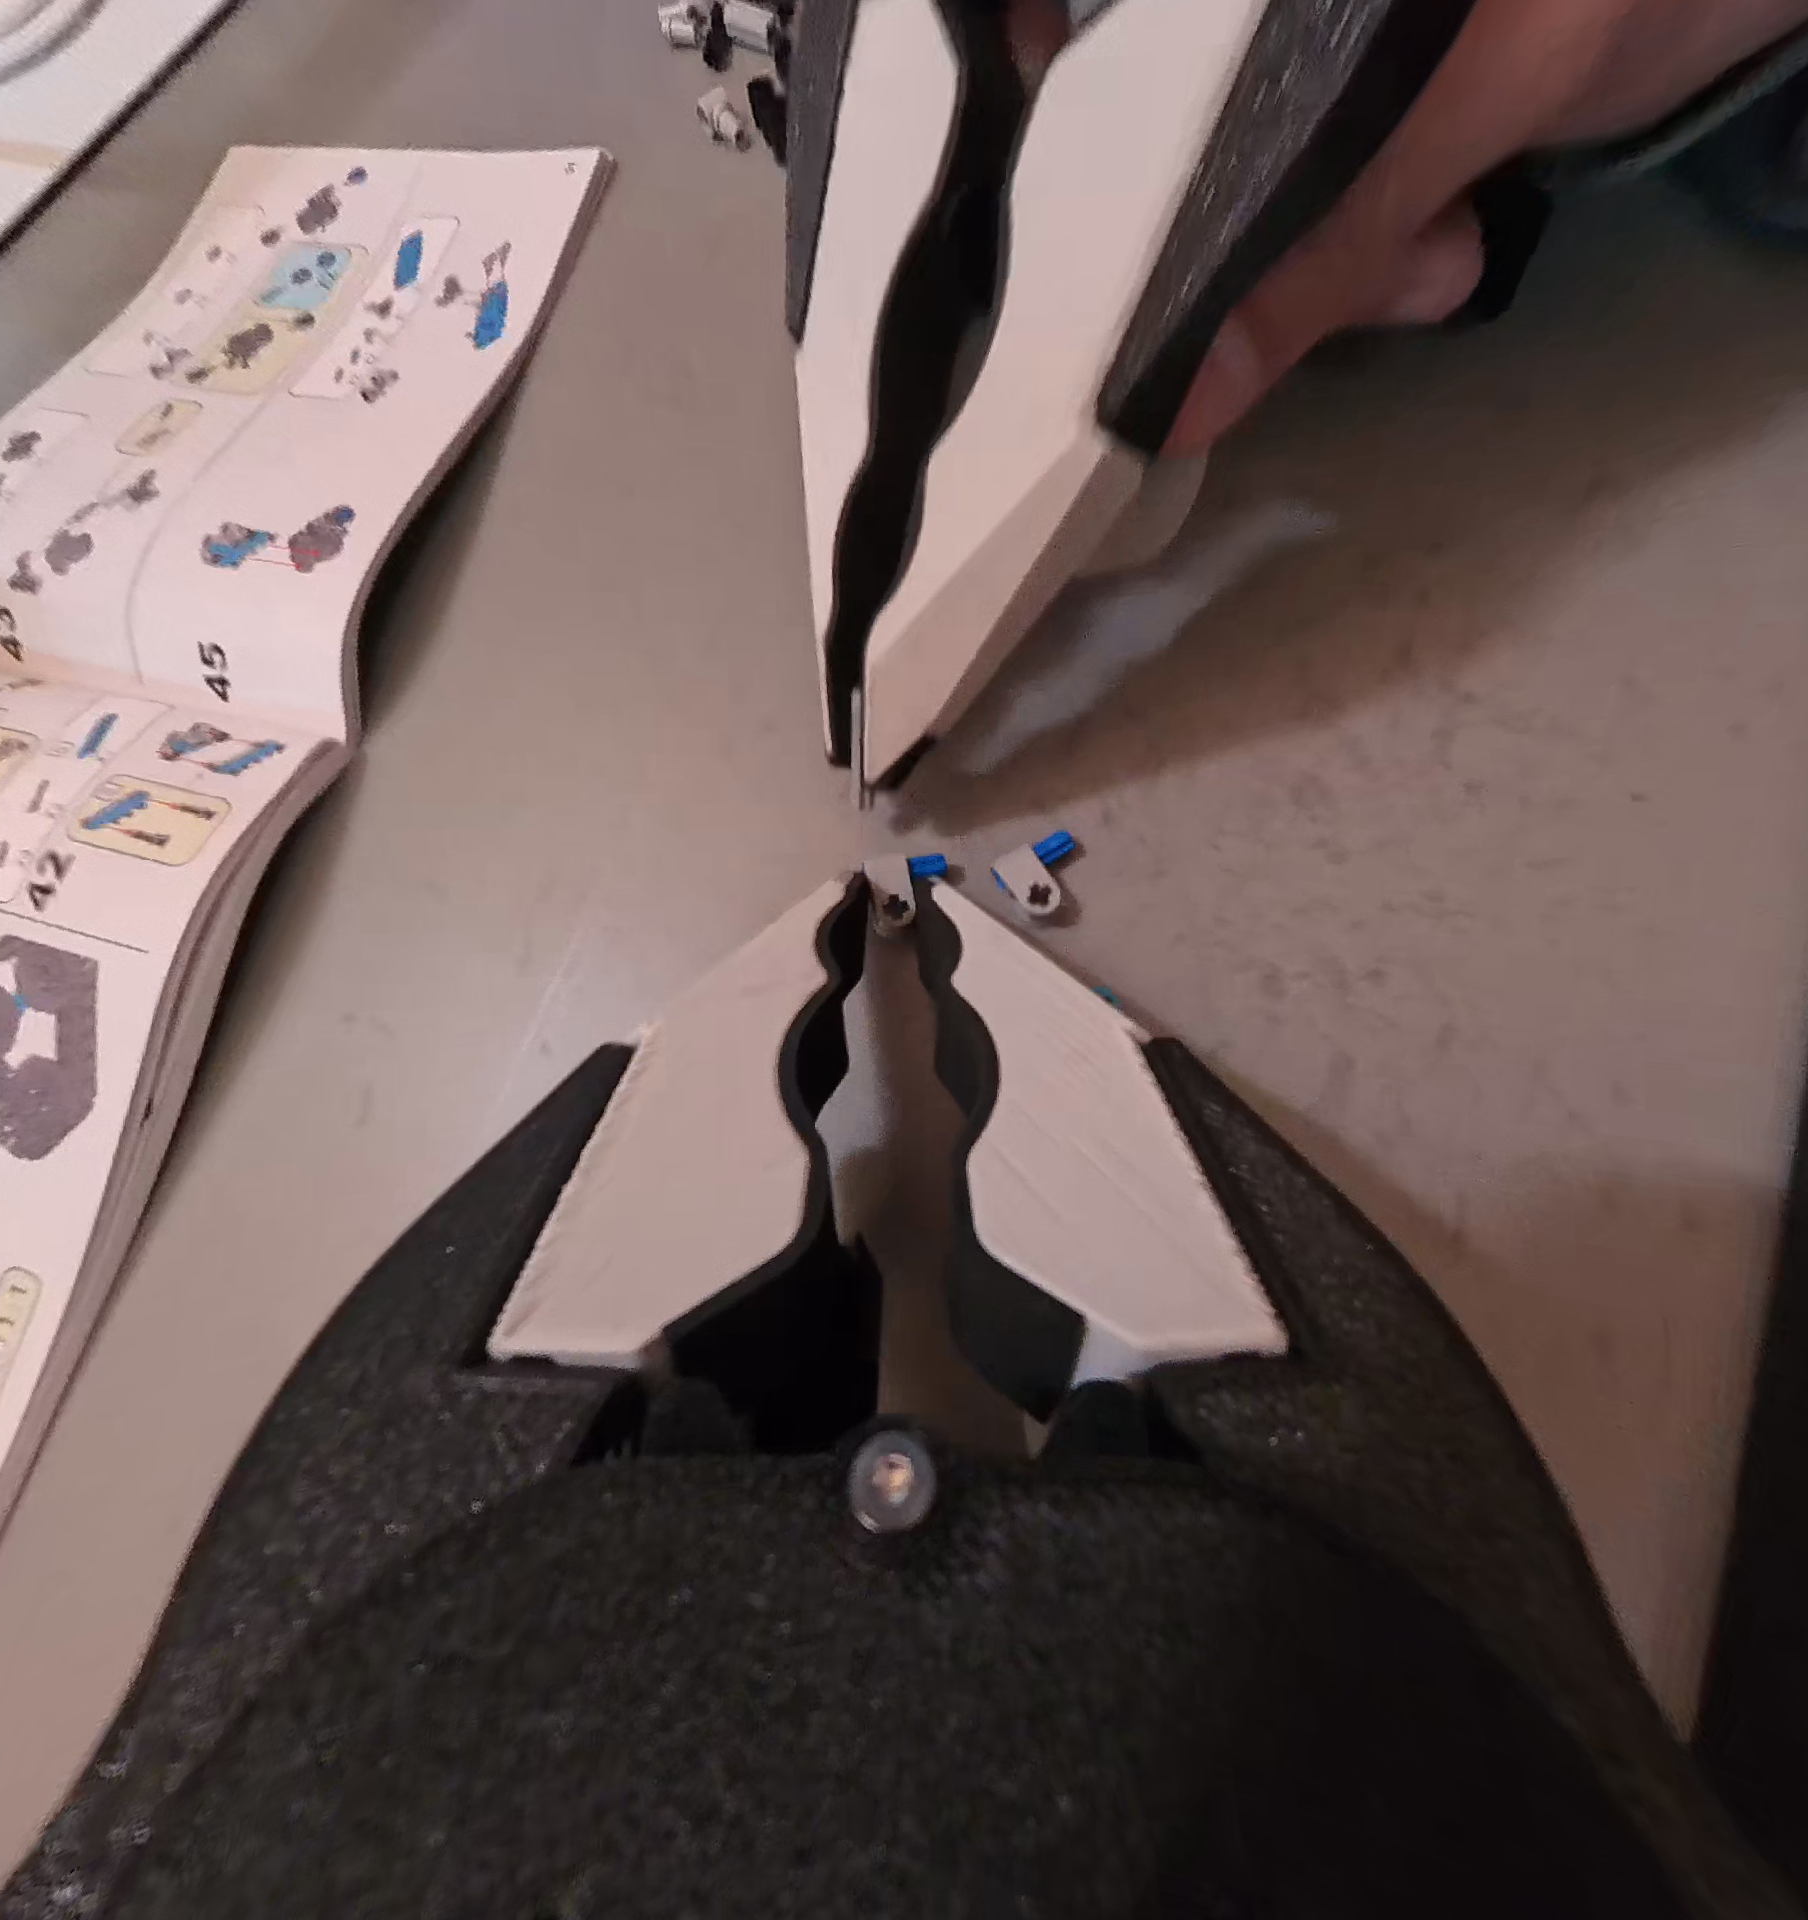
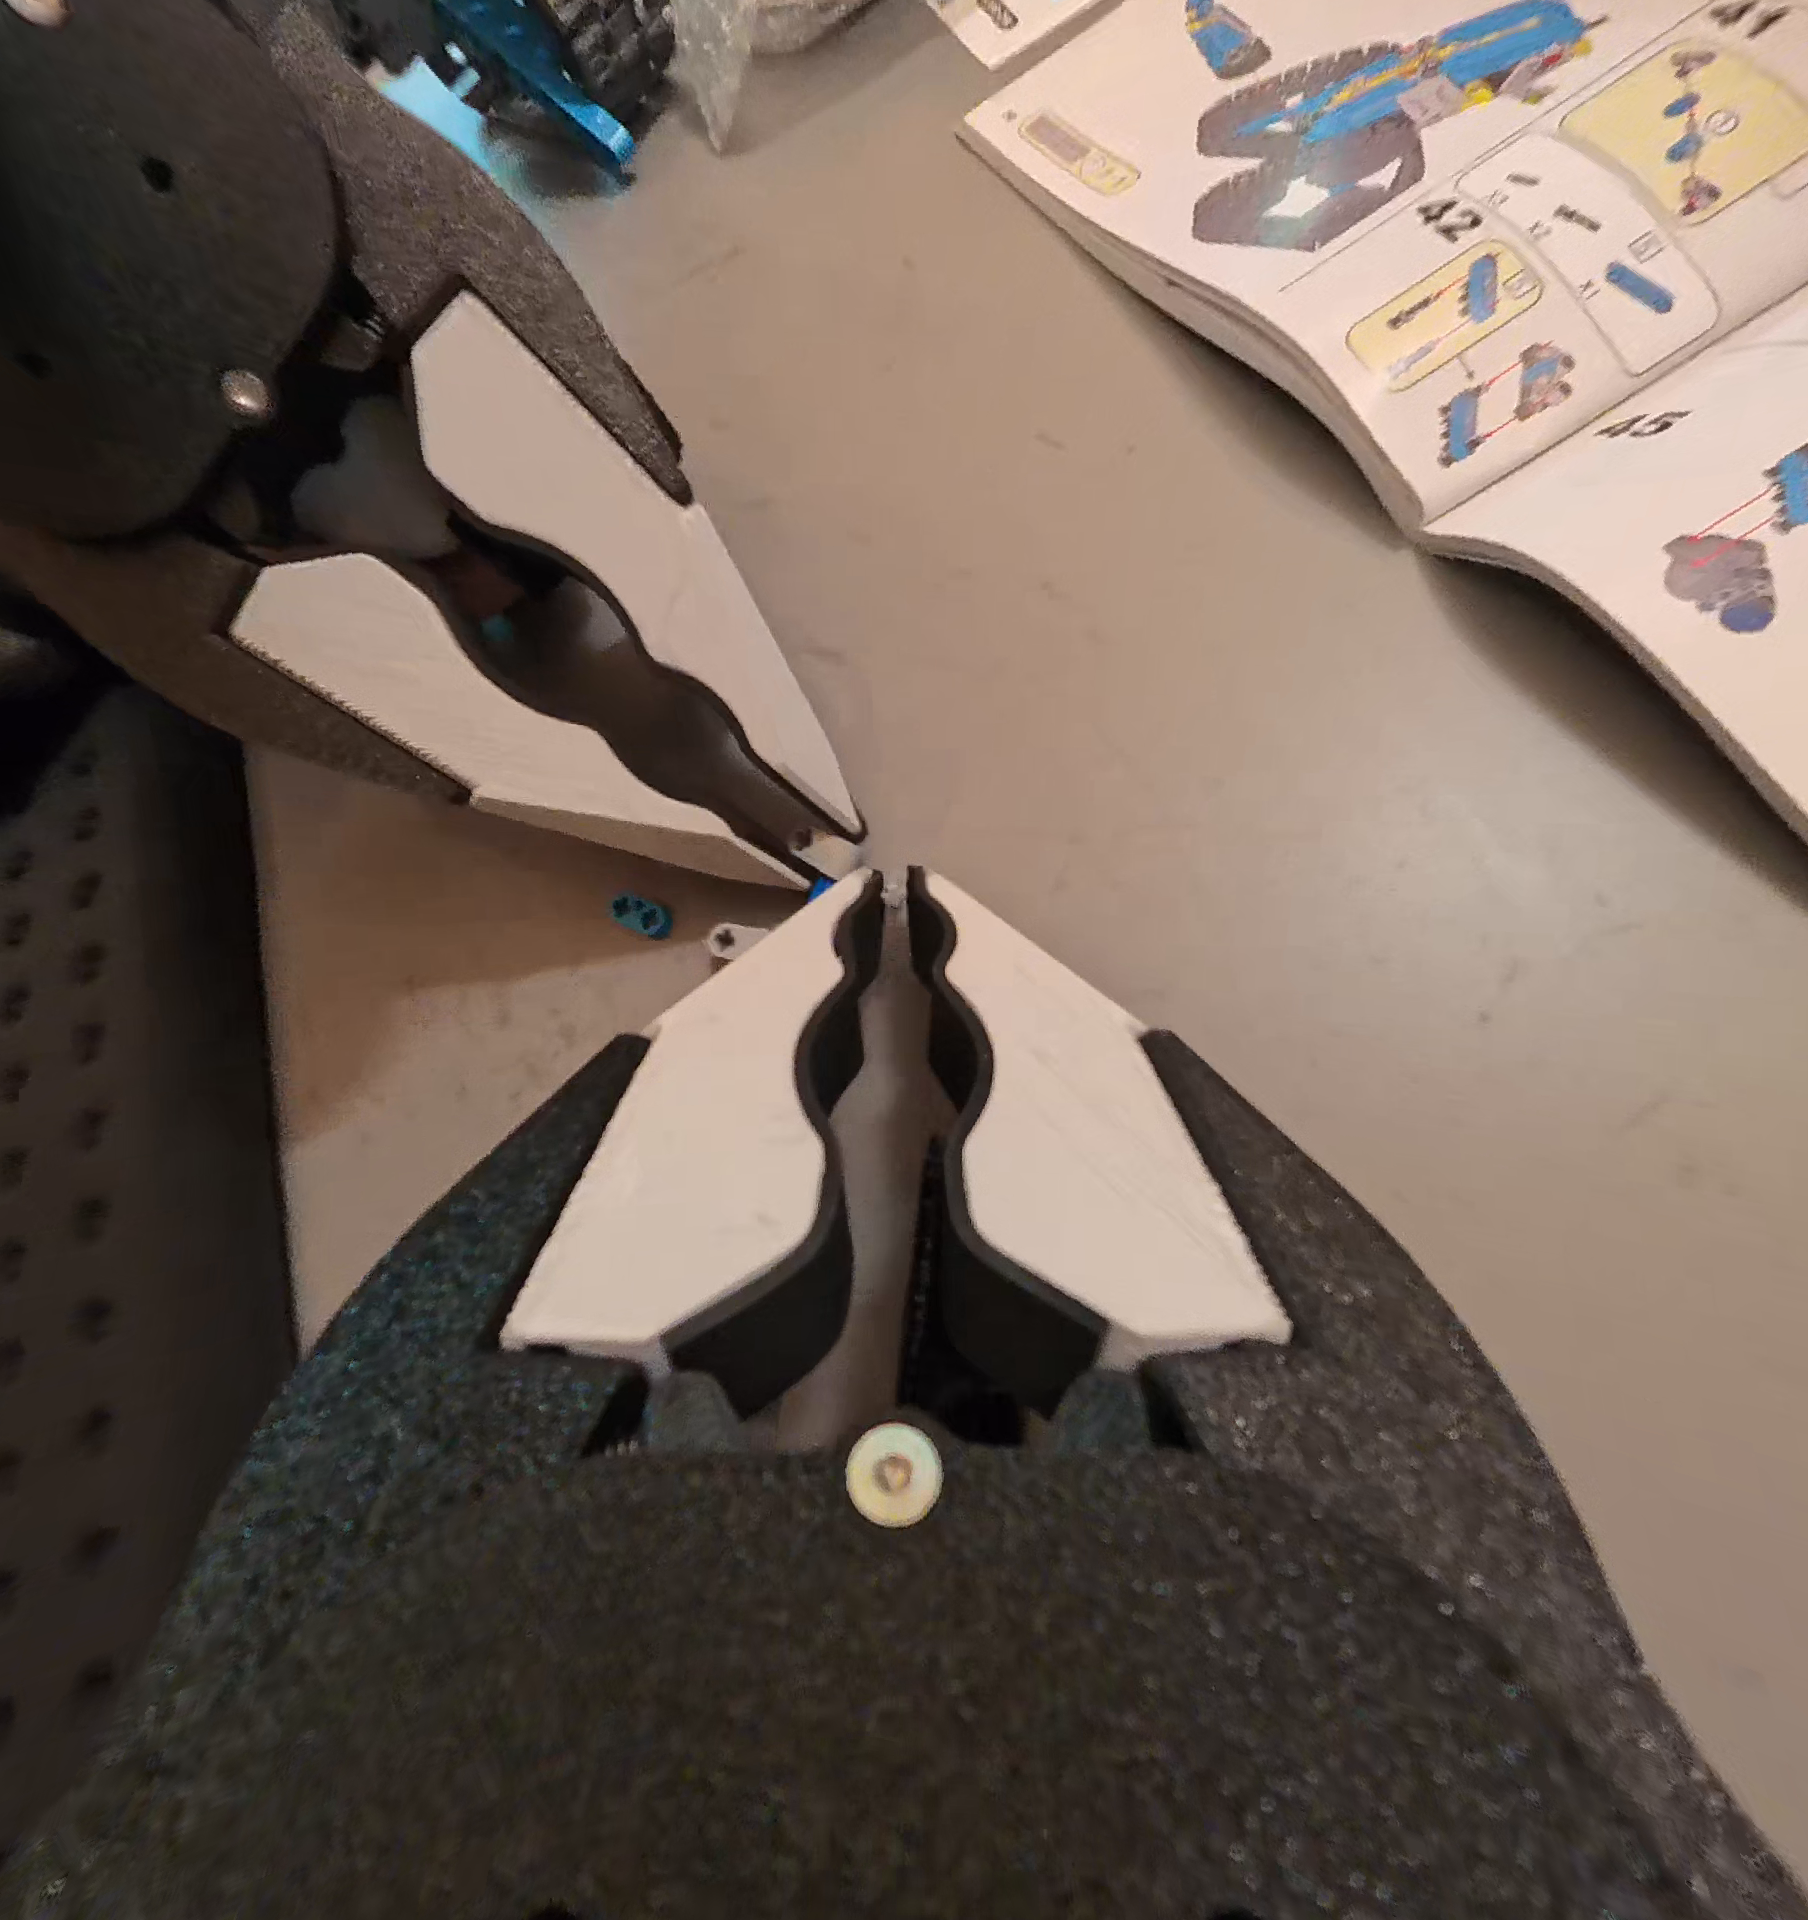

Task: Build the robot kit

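My left gripper [image 1: 892,896] is shut on a small grey connector [image 1: 895,902] with a blue pin through it, held just above the grey table [image 1: 567,727]. My right gripper [image 2: 892,881] is shut on a thin light-grey axle [image 2: 893,891]. In the left wrist view it comes in from above [image 1: 864,771], and the axle's tip [image 1: 860,795] points down at the connector, a short gap away. In the right wrist view the left gripper [image 2: 829,847] reaches in from the upper left, its tips almost meeting mine. A second grey connector with a blue pin [image 1: 1030,883] lies beside them.
An open instruction booklet [image 1: 204,520] [image 2: 1502,312] lies on the table. A small blue piece [image 2: 642,914] lies near the tips. Loose small parts [image 1: 734,62] and a blue model [image 2: 567,94] sit farther off. A black perforated surface [image 2: 48,1143] borders the table. A hand [image 1: 1399,260] holds the right gripper. The tips of both grippers are at nearly the same place.
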A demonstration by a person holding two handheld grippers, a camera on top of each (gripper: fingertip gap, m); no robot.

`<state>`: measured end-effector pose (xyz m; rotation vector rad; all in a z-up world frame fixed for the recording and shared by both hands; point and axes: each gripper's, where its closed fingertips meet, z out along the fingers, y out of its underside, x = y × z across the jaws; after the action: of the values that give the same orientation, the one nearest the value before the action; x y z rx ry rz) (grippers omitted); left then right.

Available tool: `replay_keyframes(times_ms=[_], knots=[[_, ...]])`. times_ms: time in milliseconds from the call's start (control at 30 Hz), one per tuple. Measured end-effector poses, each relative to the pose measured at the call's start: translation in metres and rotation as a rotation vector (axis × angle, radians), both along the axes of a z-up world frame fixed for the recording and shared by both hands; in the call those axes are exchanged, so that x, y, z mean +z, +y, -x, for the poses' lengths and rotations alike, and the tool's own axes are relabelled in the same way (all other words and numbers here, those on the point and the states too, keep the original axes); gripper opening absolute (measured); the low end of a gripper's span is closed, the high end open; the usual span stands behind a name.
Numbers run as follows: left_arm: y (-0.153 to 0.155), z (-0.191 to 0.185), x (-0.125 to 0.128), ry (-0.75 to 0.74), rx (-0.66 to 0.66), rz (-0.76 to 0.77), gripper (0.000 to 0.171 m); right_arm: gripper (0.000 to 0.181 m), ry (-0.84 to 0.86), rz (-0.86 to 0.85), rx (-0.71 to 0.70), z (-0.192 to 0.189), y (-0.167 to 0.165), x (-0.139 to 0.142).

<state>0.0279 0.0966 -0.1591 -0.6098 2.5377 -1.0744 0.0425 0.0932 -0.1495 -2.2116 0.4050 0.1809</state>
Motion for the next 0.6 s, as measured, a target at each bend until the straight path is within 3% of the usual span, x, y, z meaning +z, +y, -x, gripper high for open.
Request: replay_keyframes(times_ms=[100,167,333,433,600], knots=[[0.003,-0.001,-0.001,0.046,0.026,0.02,0.011,0.004,-0.009,-0.038,0.019,0.005,0.0,0.009],[0.009,-0.002,-0.001,0.077,0.066,0.04,0.021,0.004,-0.058,-0.009,0.037,0.007,0.0,0.007],[0.022,0.012,0.006,0.129,0.097,0.101,0.022,0.004,-0.085,0.016,0.112,0.021,-0.003,0.01],[0.016,0.032,0.014,0.151,0.042,0.131,0.021,0.004,-0.062,0.063,0.149,0.032,-0.013,0.001],[-0.006,0.036,0.001,0.149,0.006,0.079,0.021,0.004,-0.092,0.091,0.154,0.034,-0.011,-0.005]])
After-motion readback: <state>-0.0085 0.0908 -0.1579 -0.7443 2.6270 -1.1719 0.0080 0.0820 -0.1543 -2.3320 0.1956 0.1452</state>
